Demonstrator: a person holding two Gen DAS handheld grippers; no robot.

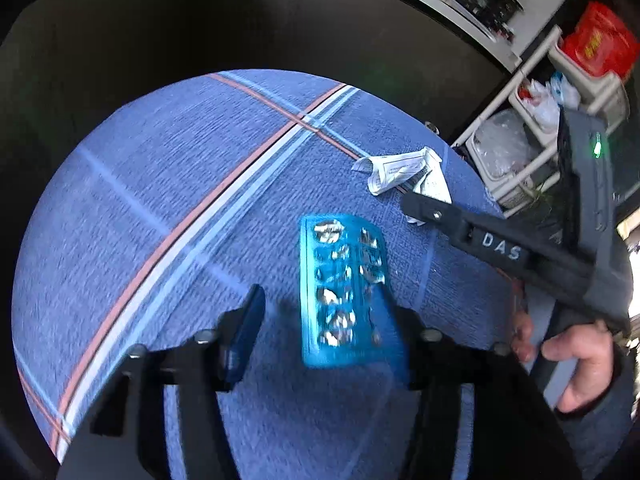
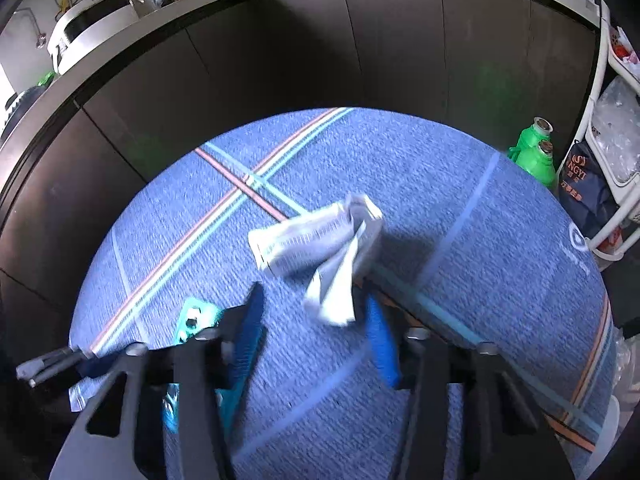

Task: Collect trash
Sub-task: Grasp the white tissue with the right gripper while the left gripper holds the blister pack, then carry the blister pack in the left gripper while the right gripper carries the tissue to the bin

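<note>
A used blue blister pack (image 1: 340,292) lies on the round table with the blue cloth (image 1: 180,184). My left gripper (image 1: 324,312) is open above it, the pack lying between the fingers close to the right one. A crumpled white paper (image 1: 404,172) lies farther right. In the right wrist view the paper (image 2: 320,248) lies just ahead of my open right gripper (image 2: 316,312), its lower end between the fingertips. The blister pack (image 2: 196,320) shows partly behind the left finger. The right gripper (image 1: 416,204) also shows in the left wrist view, near the paper.
Dark cabinet fronts (image 2: 320,48) curve behind the table. A white rack (image 1: 532,120) with plastic bags and a red bag stands at the right. Green bottles (image 2: 536,152) and a dark bag (image 2: 584,192) sit past the table's right edge.
</note>
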